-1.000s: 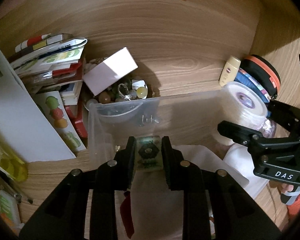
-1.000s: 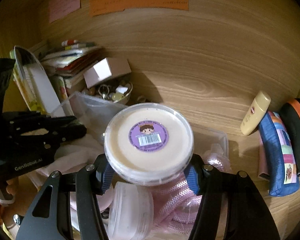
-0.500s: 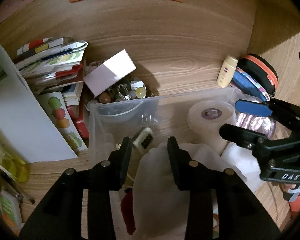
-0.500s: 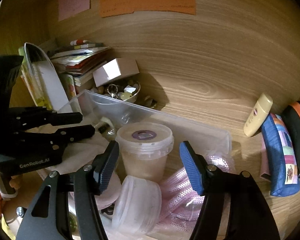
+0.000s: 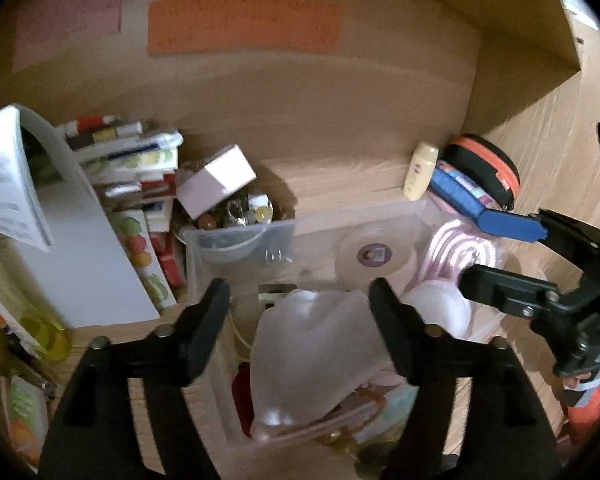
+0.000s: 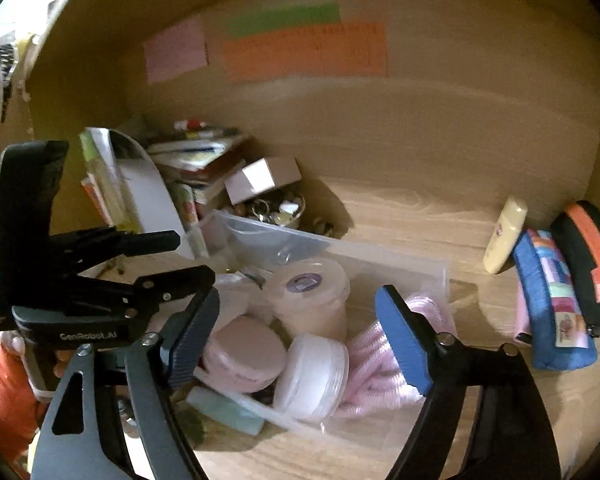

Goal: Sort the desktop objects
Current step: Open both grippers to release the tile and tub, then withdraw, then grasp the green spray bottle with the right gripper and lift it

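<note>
Clear plastic forms the storage bin (image 6: 400, 264) at the centre of both views, and the sorted things lie inside it. A lidded tub (image 6: 310, 300) with a purple sticker stands upright near the bin's far wall; below it in the right wrist view lie a pink round case (image 6: 244, 354), a white round jar (image 6: 314, 376) on its side and a pink coiled cord (image 6: 370, 368). The right gripper (image 6: 300, 336) is opening, its blue pads wide of the tub with nothing between them. The left gripper (image 5: 300, 312) is opening too, empty, above a soft translucent bag (image 5: 312, 356) in the lower middle of its view.

Still on the table at the right edge are a cream bottle (image 6: 506, 234), a blue pencil case (image 6: 552, 304) and a black-and-orange pouch (image 6: 588, 264). The bottle looks light, stiff and somewhat slick; I would take it across the middle of its body. The pencil case should be soft and yielding, best pinched across its narrow width.
</note>
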The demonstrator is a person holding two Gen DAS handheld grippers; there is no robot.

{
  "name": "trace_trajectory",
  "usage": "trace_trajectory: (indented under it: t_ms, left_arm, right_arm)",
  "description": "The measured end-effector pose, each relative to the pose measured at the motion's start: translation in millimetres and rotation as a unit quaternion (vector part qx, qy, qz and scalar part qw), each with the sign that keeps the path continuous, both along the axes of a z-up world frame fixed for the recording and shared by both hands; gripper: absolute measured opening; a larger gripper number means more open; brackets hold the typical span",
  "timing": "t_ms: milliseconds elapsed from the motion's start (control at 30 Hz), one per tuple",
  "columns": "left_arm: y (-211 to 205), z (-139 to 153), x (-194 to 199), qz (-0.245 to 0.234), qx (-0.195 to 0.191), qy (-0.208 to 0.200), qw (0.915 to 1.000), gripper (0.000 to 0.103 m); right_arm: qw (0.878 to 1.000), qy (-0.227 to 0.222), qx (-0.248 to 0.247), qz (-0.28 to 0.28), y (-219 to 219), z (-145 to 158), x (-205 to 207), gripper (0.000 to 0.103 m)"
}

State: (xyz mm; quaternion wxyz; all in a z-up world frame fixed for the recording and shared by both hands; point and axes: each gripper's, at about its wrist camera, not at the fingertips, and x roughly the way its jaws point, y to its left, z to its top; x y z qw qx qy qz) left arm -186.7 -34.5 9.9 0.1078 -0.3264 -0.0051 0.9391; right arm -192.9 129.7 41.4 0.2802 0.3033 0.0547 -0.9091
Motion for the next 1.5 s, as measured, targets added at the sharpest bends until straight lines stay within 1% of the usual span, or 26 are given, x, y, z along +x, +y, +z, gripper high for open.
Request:
trace_trajectory:
  t_ms: [67, 100, 200, 300, 400, 600, 767, 833, 900, 1067, 1167, 1267, 1400, 1467, 1500]
  left_arm:
    - [1.6, 5.4, 7.0, 0.004, -0.008, 0.008, 0.9999, 0.076]
    - [1.9, 7.6, 10.4, 0.005, -0.008, 0.011, 0.9999, 0.078]
    - [1.9, 15.9, 25.7, 0.013, -0.015, 0.025, 0.9995, 0.093]
    - [3.5, 21.8, 43.4, 0.02, -0.031, 0.045, 0.9983, 0.095]
    - [2.8, 25.4, 60.5, 0.027, -0.042, 0.056, 0.9972, 0.101]
    - [-0.5, 21.4, 92.8, 0.027, -0.061, 0.066, 0.9956, 0.101]
    - [-8.9, 10.0, 117.1, 0.033, -0.07, 0.057, 0.9954, 0.101]
    - [-14.6, 1.2, 126.5, 0.038, -0.071, 0.048, 0.9956, 0.101]
    - [-21.4, -6.9, 132.9, 0.043, -0.07, 0.038, 0.9959, 0.101]
    - [-38.3, -30.2, 149.9, 0.049, -0.051, -0.001, 0.9975, 0.101]
    - [-39.6, -39.5, 161.0, 0.044, -0.045, -0.013, 0.9979, 0.101]
    - [-36.7, -45.0, 171.6, 0.029, -0.031, -0.018, 0.9989, 0.101]
    - [-25.9, -52.3, 184.0, -0.001, -0.026, -0.02, 0.9995, 0.101]
    - [-19.0, -56.3, 189.0, -0.012, -0.029, -0.02, 0.9993, 0.101]
    - [-16.4, -57.8, 189.3, -0.015, -0.03, -0.021, 0.9992, 0.101]
  right_arm:
    - [1.0, 0.014, -0.001, -0.001, 1.3, 6.0, 12.6, 0.082]
    - [1.0, 0.019, -0.003, 0.0, 2.1, 8.6, 19.1, 0.084]
    - [0.999, 0.038, -0.006, -0.004, 3.9, 12.9, 36.3, 0.084]
    - [0.999, 0.053, -0.001, -0.004, 1.9, 13.6, 51.3, 0.085]
    - [0.999, 0.05, -0.002, 0.001, -0.6, 9.2, 60.7, 0.086]
    - [0.999, 0.036, 0.005, 0.004, -5.4, -5.5, 74.2, 0.086]
    - [1.0, 0.013, -0.003, 0.012, -8.1, -16.6, 82.6, 0.086]
    - [1.0, 0.002, -0.003, 0.015, -8.7, -22.3, 85.7, 0.086]
    - [1.0, -0.007, -0.001, 0.015, -9.1, -27.9, 88.0, 0.086]
    - [0.999, -0.027, 0.005, 0.027, -14.5, -44.8, 96.8, 0.086]
    - [0.999, -0.03, 0.016, 0.036, -22.8, -54.0, 102.2, 0.086]
    - [0.998, -0.031, 0.031, 0.041, -34.3, -62.4, 103.3, 0.086]
    - [0.996, -0.048, 0.043, 0.054, -48.5, -71.4, 96.6, 0.083]
    - [0.996, -0.055, 0.047, 0.059, -53.8, -74.5, 92.7, 0.075]
    - [0.995, -0.06, 0.048, 0.061, -56.5, -76.1, 90.2, 0.072]
